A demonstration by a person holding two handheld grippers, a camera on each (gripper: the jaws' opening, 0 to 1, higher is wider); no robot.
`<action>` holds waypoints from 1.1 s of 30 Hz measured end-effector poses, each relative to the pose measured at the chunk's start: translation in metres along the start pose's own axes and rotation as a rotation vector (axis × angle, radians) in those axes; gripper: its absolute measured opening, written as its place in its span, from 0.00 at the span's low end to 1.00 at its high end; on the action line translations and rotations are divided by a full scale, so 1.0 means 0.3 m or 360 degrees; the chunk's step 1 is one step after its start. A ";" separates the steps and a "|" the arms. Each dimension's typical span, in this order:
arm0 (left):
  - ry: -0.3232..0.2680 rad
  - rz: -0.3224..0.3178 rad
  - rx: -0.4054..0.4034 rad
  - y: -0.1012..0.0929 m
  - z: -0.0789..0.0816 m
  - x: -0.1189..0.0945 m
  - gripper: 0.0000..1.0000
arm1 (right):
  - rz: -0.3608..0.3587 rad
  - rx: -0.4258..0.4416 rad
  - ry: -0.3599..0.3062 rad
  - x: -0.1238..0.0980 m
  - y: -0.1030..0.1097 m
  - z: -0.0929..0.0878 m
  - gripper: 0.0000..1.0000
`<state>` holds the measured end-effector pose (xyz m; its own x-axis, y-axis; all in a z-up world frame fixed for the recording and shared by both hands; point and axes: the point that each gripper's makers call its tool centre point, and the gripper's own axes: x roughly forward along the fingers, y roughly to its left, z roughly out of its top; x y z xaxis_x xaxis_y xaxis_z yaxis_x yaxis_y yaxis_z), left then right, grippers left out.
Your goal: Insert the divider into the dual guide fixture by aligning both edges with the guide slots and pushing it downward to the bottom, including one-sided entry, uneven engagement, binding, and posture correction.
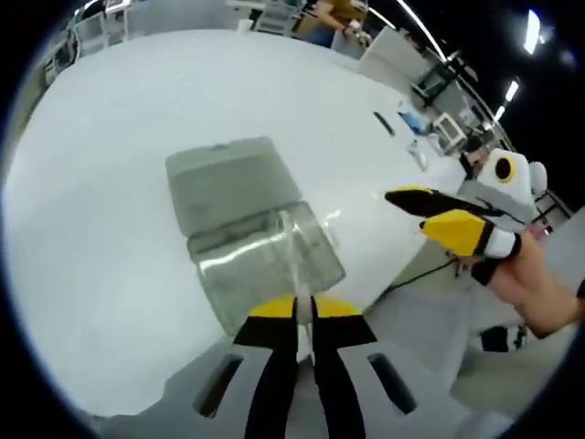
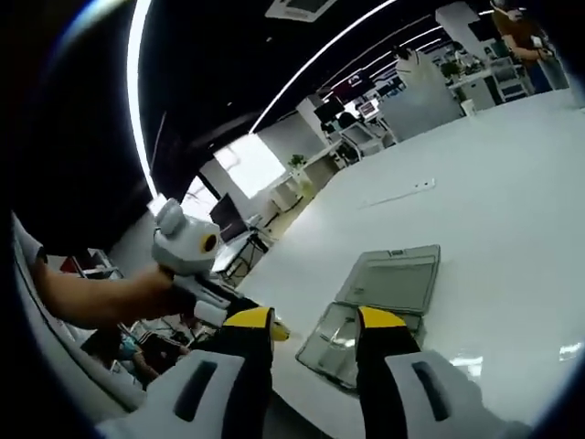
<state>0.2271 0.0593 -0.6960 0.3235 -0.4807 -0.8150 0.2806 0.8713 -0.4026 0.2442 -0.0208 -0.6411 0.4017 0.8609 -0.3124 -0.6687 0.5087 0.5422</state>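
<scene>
While both grippers are hovering at the near edge of the white table (image 1: 110, 229), this is how things are standing:

Left gripper (image 1: 304, 315): its yellow-tipped jaws are pressing nearly together, pinching a thin clear panel, the divider (image 1: 294, 261), which is rising upright between them.

Divider: it is standing edge-on in the left gripper view, reaching from the jaw tips toward the clear fixture (image 1: 265, 261); how far its edges are sitting in the guide slots I cannot tell.

Fixture: a transparent box is lying on the table just ahead of the left jaws, with a flat grey lid-like tray (image 1: 228, 178) touching its far side. In the right gripper view the same clear fixture (image 2: 334, 343) and grey tray (image 2: 393, 274) are sitting close in front of the jaws.

Right gripper (image 2: 315, 320): its jaws are standing well apart with nothing between them, held above the table edge. In the left gripper view it (image 1: 430, 208) is coming in from the right, gripped by a person's hand (image 1: 539, 283).

Background: desks, monitors and a person (image 2: 521, 32) are showing far beyond the table.
</scene>
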 end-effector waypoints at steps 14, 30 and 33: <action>0.0263 0.0096 -0.0216 0.063 -0.017 0.058 0.02 | 0.0103 -0.0447 0.0085 -0.023 0.086 -0.053 0.37; 0.0365 0.0179 -0.0374 0.116 -0.034 0.111 0.02 | 0.0117 -0.0782 0.0214 -0.054 0.098 -0.135 0.46; 0.0368 0.0180 -0.0386 0.111 -0.031 0.115 0.02 | 0.0107 -0.0812 0.0242 -0.058 0.092 -0.141 0.49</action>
<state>0.2390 0.0726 -0.7414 0.1195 -0.3692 -0.9216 0.0231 0.9291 -0.3692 0.1924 -0.0214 -0.6536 0.2779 0.8640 -0.4198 -0.9241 0.3598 0.1287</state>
